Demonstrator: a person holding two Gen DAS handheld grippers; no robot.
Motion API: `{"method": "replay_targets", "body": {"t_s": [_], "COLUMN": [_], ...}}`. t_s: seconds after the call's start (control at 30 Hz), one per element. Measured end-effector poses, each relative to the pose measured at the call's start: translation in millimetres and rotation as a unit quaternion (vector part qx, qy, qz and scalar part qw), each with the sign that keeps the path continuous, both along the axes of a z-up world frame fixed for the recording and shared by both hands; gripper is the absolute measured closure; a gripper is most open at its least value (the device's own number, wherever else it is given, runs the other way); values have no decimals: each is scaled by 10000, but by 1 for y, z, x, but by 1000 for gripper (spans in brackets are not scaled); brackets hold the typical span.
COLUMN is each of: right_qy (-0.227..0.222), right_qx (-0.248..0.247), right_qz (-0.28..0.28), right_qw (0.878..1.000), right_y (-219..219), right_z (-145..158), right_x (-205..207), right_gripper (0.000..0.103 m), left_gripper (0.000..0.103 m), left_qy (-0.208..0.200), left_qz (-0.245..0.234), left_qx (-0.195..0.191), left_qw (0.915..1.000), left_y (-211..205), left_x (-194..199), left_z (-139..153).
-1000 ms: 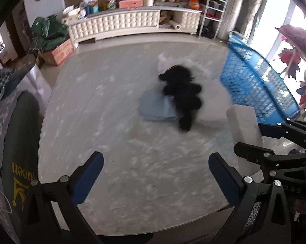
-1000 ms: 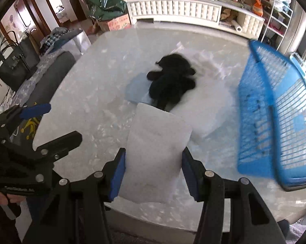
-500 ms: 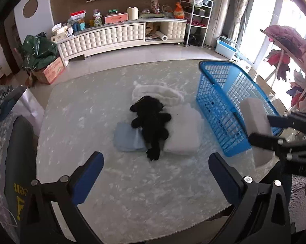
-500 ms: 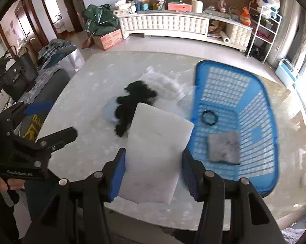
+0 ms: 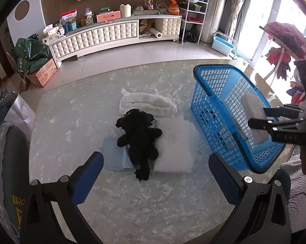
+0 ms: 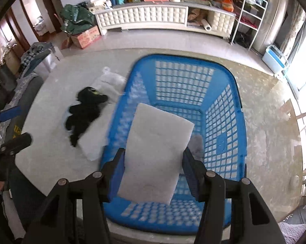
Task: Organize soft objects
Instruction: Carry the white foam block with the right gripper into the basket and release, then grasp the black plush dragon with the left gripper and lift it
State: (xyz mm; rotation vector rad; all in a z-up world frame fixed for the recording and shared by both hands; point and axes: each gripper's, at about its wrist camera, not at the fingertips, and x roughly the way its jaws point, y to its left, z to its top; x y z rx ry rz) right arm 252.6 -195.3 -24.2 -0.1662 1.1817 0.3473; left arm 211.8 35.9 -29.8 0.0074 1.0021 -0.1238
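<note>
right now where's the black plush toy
In the left wrist view the black plush toy lies mid-table across the folded white cloth, left of the blue basket.

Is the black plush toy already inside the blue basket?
No, the black plush toy lies on the table outside the blue basket.

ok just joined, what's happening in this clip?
A person is sorting soft items into a blue basket. The right gripper has its jaws clamped on a white foam pad, held above the basket. The left gripper hangs open over the table. A black plush toy lies on folded white and blue cloths on the table.
</note>
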Motion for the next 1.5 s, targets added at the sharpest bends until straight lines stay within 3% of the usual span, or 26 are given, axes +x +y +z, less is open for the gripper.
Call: {"method": "replay_targets", "body": {"t_s": [0.43,0.63,1.0,1.07,1.17,1.4,1.5], "right_qy": [765,897,1049,1020,956,794,648], "right_qx": [-267,-384,-527,-570,-549,-306,-71], "right_qz": [-117,-133,-88,-91,-30,30,100], "right_qw": [9966,9951,9931,9931,9939,9964,9978], "right_y": [8,19,46,48,38,18,14], "right_z": [-51,-63,-84,-83,-77,-56,-44], "right_x": [59,71,85,82,84,73,64], "right_gripper": [49,49,41,27,19,17,12], "left_gripper": [0,0,0,0,0,0,7], "left_qy": [449,672,1022,1109,1171,1392,1483], "left_qz": [157,167,-148,-128,-171,-326,-363], "left_qx": [53,81,-70,-89,30,201,245], "left_qw": [9989,9976,9946,9937,9930,9895,9880], "left_y": [47,72,56,52,44,31,29], "left_x": [38,54,89,96,104,119,123], "left_z": [-44,-63,-92,-99,-107,-130,-140]}}
